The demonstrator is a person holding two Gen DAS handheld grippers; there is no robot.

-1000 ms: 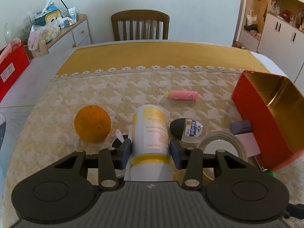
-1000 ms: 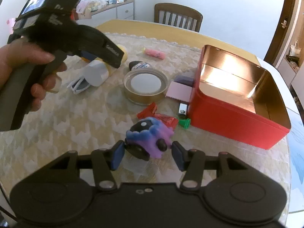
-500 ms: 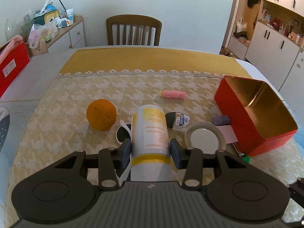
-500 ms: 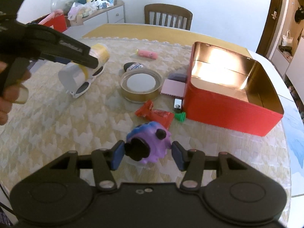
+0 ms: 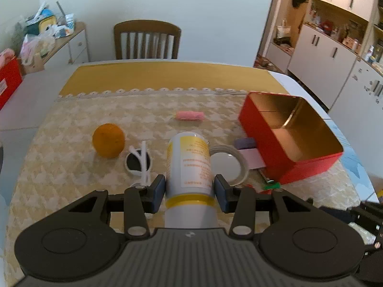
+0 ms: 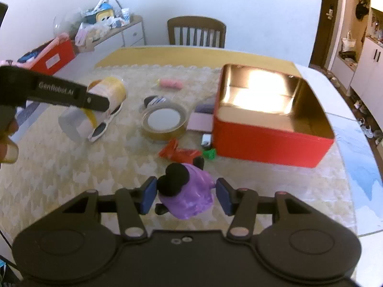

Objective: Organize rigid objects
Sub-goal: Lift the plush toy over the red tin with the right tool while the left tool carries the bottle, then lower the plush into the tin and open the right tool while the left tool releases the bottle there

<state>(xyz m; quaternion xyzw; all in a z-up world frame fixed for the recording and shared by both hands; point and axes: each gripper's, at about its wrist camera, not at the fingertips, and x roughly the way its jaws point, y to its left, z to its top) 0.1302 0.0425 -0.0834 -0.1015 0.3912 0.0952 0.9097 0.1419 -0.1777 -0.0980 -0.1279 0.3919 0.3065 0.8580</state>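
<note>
White and yellow, the bottle [image 5: 189, 165] stays clamped between the left gripper [image 5: 190, 189] fingers, now raised higher above the worktop [image 5: 71, 167] than before. The right gripper [image 6: 186, 195] fingers grip the purple toy [image 6: 189, 198], lifted nearer the red tin [image 6: 273, 138].

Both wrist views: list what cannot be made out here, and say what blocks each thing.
- Bottle label: print too small and blurred in the left wrist view.
- Purple toy: its front faces away in the right wrist view, so the face is unseen.
- Red tin floor: washed out by glare in the right wrist view.
- Small dark item: partly hidden behind the tape roll.
</note>
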